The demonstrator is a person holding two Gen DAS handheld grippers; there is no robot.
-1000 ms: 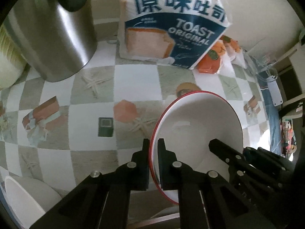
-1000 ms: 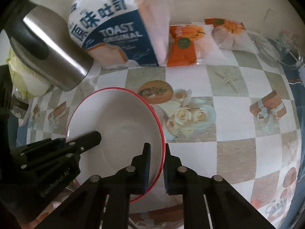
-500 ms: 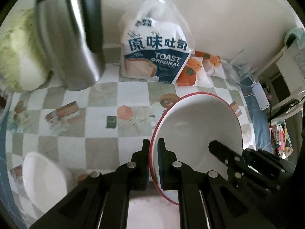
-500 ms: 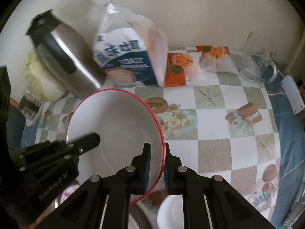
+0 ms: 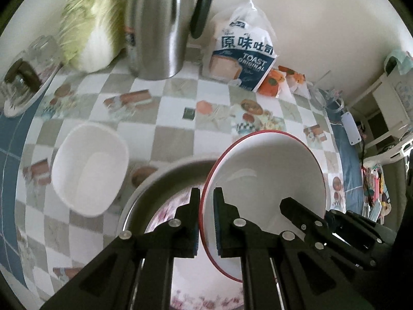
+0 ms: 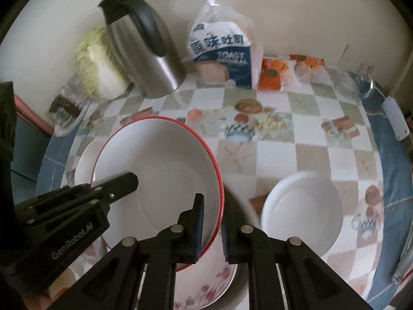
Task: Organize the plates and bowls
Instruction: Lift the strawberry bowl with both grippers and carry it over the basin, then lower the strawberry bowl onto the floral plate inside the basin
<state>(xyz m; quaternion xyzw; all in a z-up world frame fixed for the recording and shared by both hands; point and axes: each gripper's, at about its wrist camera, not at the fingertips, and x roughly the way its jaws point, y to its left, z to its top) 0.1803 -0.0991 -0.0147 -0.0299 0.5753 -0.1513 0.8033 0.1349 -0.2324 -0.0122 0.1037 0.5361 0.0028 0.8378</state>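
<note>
In the left wrist view, the left gripper point(image 5: 207, 201) is clenched on the left rim of the red-rimmed bowl point(image 5: 265, 170), which is held in the air above a metal basin point(image 5: 165, 178) with a flowered plate point(image 5: 165, 211) inside. A white square bowl point(image 5: 87, 170) lies left of the basin.

In the right wrist view, the right gripper point(image 6: 212, 219) grasps the right rim of the red-rimmed bowl point(image 6: 160, 160). A white round bowl point(image 6: 302, 209) sits on the table right of it. The steel jug point(image 6: 144, 56) stands behind the bowl.
</note>
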